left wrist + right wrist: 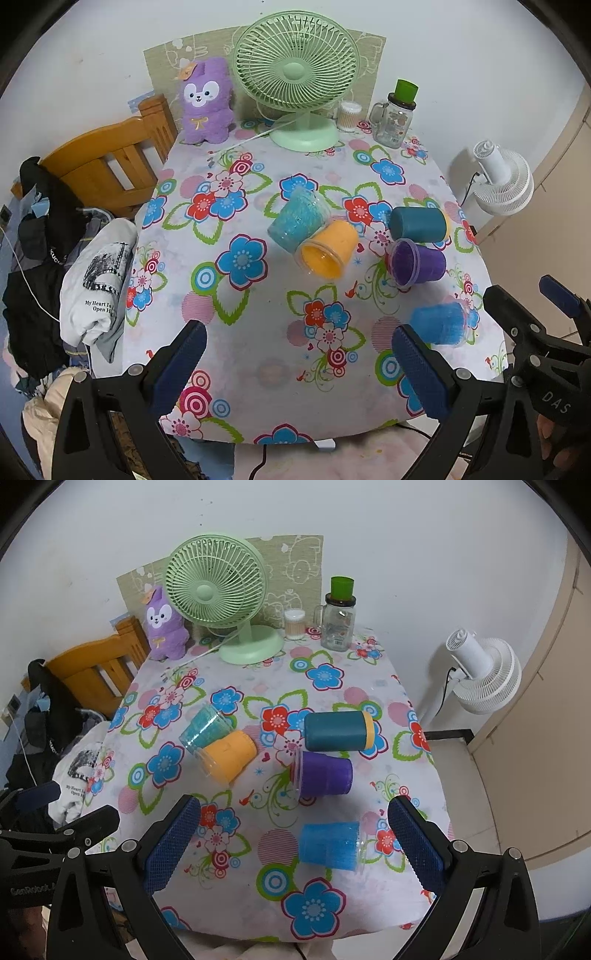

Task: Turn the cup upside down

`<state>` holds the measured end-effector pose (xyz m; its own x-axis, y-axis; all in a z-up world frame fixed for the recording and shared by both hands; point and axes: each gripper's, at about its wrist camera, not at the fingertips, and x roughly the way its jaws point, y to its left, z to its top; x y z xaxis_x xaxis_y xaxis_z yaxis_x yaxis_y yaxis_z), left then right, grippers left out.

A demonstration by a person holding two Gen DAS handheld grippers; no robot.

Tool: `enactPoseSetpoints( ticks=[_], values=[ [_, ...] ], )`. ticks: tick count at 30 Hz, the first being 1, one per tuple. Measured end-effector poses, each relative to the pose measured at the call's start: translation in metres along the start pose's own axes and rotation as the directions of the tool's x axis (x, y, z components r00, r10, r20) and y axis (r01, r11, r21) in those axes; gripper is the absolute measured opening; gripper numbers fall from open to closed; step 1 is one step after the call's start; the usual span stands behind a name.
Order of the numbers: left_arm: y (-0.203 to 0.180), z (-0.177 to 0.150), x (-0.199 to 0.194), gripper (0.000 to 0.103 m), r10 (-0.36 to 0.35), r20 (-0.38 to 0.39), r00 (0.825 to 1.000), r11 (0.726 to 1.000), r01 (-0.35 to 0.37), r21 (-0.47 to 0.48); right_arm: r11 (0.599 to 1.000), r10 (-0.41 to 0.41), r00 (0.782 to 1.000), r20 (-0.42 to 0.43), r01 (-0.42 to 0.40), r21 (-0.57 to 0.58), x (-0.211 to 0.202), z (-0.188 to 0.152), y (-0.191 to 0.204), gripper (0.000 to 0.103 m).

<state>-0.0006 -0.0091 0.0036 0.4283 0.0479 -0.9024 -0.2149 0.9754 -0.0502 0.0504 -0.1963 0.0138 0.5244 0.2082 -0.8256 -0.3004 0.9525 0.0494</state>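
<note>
— While both tongs hang over the near edge of the table (369, 672), where are the cups?

— All five lie on their sides on the flowered cloth. The blue cup (328, 845) is nearest, between the fingers of the right gripper (295, 845) in its view.

— And the jaws?

— Both spread wide apart, holding nothing. The left gripper (299, 369) has bare cloth between its fingers; the purple cup (417, 263) lies farther back.
</note>
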Motion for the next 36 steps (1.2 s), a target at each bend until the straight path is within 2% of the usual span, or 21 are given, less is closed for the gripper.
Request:
enactPoseSetpoints(
  ticks=[13,20,36],
  values=[
    [-0.001,0.001,0.000,0.101,0.005,-0.002,1.000,1.000,-0.005,0.002,1.000,-0.001,1.000,-0.002,0.001,0.003,0.001,0.000,-0.001,0.102],
    [-0.002,0.010,0.016,0.101,0.015,-0.032,0.999,1.000,-0.014,0.010,1.000,0.002,1.000,-0.029,-0.002,-0.004,0.013,0.007,0.000,0.102],
    [0.012,0.062,0.074,0.101,0.037,-0.122,0.992,0.999,-0.034,0.026,1.000,0.016,0.995,-0.101,-0.016,-0.003,0.072,0.057,0.011,0.102]
  ],
)
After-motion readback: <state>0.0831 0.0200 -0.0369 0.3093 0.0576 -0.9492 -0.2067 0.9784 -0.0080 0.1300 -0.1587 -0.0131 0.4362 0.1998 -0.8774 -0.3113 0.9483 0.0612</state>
